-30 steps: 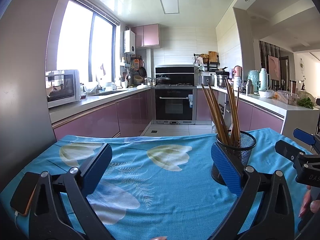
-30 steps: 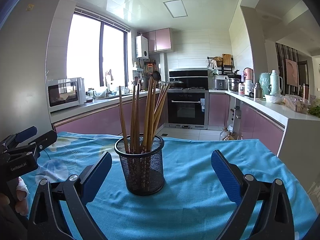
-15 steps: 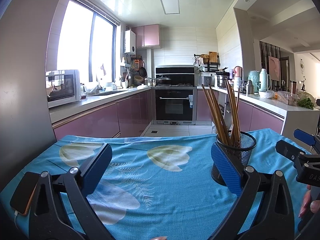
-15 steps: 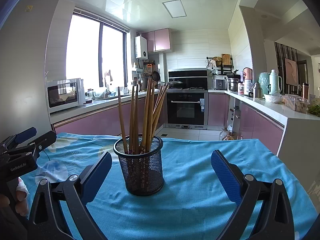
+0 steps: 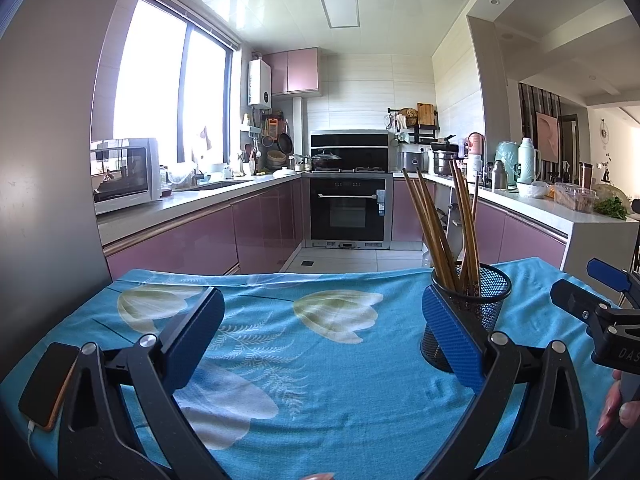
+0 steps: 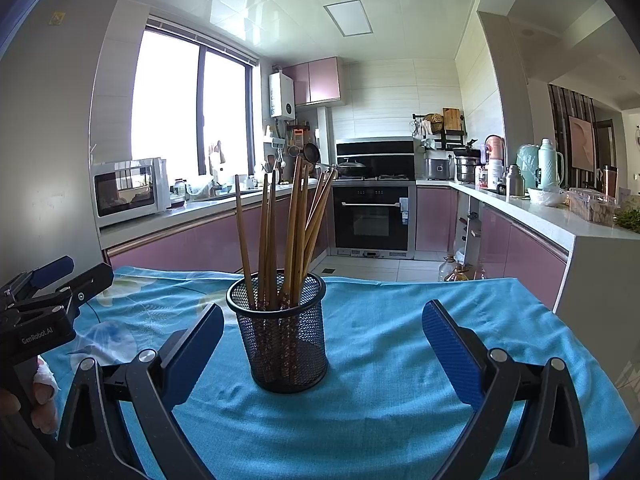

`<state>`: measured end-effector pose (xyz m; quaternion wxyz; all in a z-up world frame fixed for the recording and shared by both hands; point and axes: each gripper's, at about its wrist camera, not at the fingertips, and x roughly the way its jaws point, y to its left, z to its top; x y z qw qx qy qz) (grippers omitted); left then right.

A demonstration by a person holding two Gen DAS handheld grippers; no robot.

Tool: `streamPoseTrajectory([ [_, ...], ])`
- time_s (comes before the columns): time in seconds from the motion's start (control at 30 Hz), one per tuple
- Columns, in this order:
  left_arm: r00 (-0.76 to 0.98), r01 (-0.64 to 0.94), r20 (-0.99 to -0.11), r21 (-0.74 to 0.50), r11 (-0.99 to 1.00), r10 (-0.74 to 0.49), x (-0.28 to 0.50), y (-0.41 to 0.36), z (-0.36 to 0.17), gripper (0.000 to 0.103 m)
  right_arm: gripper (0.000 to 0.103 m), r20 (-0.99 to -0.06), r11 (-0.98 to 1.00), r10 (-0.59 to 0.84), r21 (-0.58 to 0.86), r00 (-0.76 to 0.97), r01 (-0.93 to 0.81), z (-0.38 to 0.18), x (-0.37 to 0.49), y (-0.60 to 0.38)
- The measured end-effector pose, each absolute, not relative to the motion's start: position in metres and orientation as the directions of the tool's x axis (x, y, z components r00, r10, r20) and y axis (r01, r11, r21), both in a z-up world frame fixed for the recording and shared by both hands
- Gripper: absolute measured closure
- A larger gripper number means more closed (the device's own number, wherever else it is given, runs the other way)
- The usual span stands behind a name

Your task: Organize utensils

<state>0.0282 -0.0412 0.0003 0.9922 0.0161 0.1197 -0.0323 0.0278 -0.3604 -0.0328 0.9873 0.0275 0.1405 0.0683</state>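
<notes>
Left tongs point(image 5: 322, 344) spread wide, blue-padded black fingers well apart, nothing between them but the blue flower-printed cloth point(image 5: 320, 360) covering the surface. Right tongs point(image 6: 323, 354) equally wide, released, gripping nothing, touching nothing.

Black wire-mesh cylindrical cup point(image 6: 283, 332) standing upright on the cloth, holding a bundle of long brown wooden chopsticks point(image 6: 294, 232). Long axes near vertical, thin ends up, patterned ends down inside the mesh — fanned slightly, a few leaning right, one leaning left.

Seen from the right wrist: cup ahead of the right tongs, between the two pads but nearer the left pad, and beyond the tips, apart from both. Seen from the left wrist: same cup point(image 5: 470, 312) off to the right, partly hidden behind the right-hand pad of the left tongs; contact there cannot be judged. Chopsticks point(image 5: 444, 224) rising above that pad, tilted left and right in two clusters.

Right tongs also visible at the right edge of the left wrist view point(image 5: 588, 292), with a hand point(image 5: 618, 408) below; left tongs at the left edge of the right wrist view point(image 6: 60, 280) — fingers of a hand point(image 6: 40, 392) wrapped round the handle.

Dark phone with a white cable point(image 5: 48, 384) lying at the cloth's left edge, behind the left tongs.
</notes>
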Motion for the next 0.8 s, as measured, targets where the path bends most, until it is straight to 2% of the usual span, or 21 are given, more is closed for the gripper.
streamPoseTrajectory([
  [0.8,0.969,0.07,-0.241,0.025,0.997,-0.062,0.0284,-0.0419,-0.0001,0.006,0.007,-0.276,0.99,0.138,0.074,0.951,-0.122,-0.0326,0.0271,-0.3586],
])
